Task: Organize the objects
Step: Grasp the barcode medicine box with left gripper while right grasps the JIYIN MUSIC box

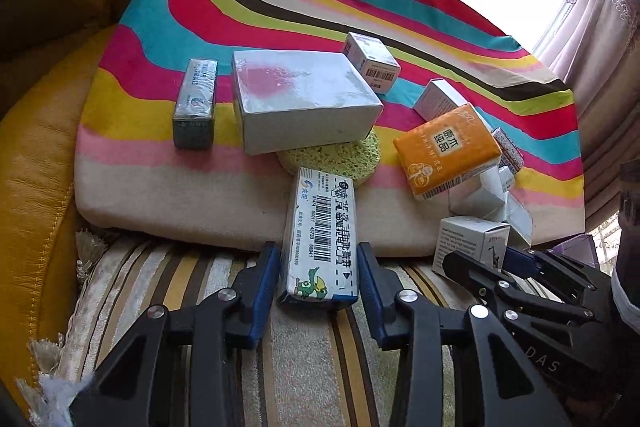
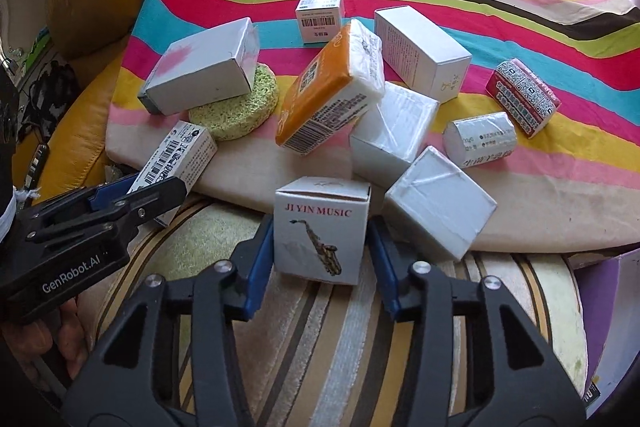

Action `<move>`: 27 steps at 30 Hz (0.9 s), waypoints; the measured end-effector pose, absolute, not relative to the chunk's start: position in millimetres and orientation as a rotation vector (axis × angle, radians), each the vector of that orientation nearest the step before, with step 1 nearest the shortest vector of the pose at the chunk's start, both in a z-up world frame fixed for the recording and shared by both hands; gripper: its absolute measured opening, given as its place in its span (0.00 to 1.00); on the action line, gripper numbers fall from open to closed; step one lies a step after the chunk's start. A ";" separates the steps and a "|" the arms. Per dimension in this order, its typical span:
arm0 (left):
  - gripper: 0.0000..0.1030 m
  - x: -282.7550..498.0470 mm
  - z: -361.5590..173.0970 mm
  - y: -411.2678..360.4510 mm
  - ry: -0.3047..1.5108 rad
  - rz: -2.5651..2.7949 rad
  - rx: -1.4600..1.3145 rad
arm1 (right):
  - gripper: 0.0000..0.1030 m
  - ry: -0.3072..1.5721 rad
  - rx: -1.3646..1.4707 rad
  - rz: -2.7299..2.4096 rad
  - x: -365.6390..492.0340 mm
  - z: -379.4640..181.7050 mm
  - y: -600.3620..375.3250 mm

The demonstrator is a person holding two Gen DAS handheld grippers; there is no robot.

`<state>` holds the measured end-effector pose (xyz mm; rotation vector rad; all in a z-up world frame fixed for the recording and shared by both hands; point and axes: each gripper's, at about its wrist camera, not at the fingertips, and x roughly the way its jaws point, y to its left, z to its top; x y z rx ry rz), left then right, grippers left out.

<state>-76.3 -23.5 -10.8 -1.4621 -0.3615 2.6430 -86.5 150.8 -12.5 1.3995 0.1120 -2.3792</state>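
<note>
Left gripper: blue pads clamp a long printed carton resting against the striped cushion front edge. Right gripper: jaws narrowed around a square saxophone-printed cardboard box; contact unclear. Porous green sponge lies on the cushion beyond.

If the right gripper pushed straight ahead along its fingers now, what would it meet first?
The saxophone box already sits between the right gripper's fingers. Beyond it, probably the striped cushion's front edge, though depth is unclear.
</note>
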 end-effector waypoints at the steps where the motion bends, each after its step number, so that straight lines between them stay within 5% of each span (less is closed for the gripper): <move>1: 0.39 -74.5 -10.1 -23.7 -0.368 2.644 -1.456 | 0.47 0.114 1.394 -2.378 -84.8 -12.0 151.2; 27: 0.34 -22.1 12.1 26.7 -0.292 2.564 -1.317 | 0.43 0.061 1.249 -2.507 -11.8 16.6 211.7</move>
